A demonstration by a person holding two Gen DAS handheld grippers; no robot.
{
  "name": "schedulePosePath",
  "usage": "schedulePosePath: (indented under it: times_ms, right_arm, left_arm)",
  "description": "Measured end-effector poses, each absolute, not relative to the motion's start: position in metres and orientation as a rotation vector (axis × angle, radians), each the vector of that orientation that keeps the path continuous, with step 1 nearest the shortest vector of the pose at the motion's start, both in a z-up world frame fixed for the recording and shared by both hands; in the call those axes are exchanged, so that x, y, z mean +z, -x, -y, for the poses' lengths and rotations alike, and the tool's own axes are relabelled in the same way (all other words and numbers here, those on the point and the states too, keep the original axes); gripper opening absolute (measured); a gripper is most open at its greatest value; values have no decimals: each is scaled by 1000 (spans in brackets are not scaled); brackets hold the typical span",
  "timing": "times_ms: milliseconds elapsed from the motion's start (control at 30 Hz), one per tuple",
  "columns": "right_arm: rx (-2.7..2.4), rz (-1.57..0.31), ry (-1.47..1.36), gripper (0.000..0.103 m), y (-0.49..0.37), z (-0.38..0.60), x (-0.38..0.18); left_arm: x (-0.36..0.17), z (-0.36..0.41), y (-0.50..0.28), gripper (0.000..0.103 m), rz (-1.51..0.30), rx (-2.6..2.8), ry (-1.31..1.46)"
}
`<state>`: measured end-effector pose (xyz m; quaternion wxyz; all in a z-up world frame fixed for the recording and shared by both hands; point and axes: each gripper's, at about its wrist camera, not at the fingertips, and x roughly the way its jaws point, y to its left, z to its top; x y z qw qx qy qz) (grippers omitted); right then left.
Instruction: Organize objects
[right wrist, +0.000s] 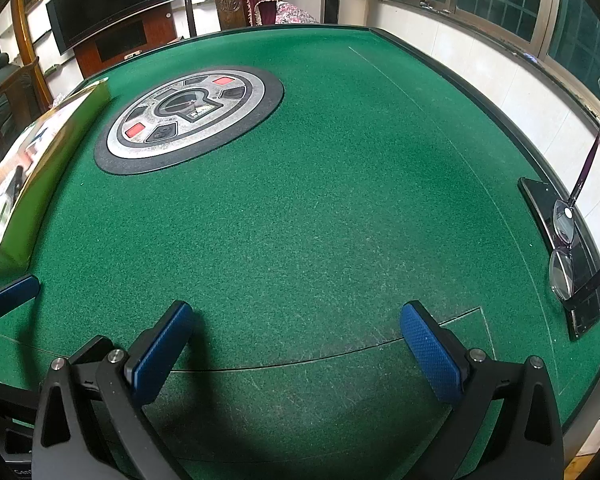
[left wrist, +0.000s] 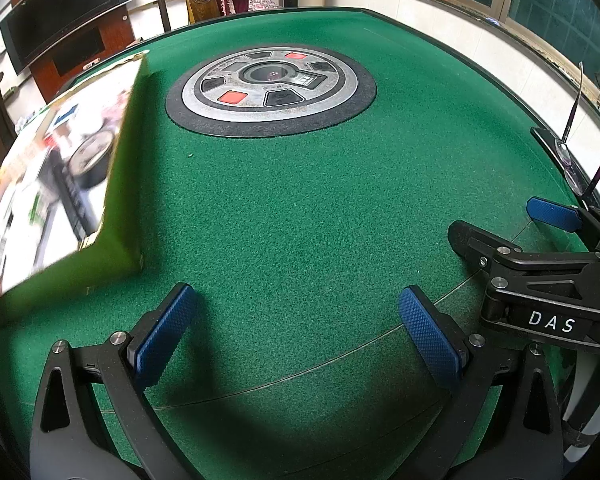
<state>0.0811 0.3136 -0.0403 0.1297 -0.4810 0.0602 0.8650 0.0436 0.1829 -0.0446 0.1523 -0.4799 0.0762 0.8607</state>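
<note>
Left gripper (left wrist: 298,330): I have it wide open and empty, low over the near part of the table (left wrist: 300,208).
Right gripper (right wrist: 296,342): also wide open, nothing between the pads, just beside the left one on its right.
Glasses (right wrist: 565,248): at the right edge, lenses down, both temples sticking up; they rest on top of a phone (right wrist: 556,248).
Phone: dark slab lying flat along the right edge, long axis running near to far.
Box (left wrist: 56,184): green, printed top, at the left edge, long axis running near to far toward the far left corner.
Key relation: from my right gripper the glasses and phone lie forward and well to the right, so that arm is the nearer; the box lies forward-left of my left gripper, which is closer to it.
Next move, my guess: glasses come off the phone first, since they sit on it.
Centre: 1 round control panel (right wrist: 188,116) with 2 red buttons, set into the felt, apart from everything.
In the way: open felt between each gripper and its target.
Unsure: fisheye blur at the edge hides whether the glasses touch the table rim.
</note>
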Motion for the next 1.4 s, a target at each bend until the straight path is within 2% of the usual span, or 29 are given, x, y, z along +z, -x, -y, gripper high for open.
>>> schedulePosePath:
  times_ms: [1400]
  right_arm:
    - [2520,-175,1401,103,-80,-317,-37]
  left_arm:
    - [-44,-183,-44,102,-222,2465,1374]
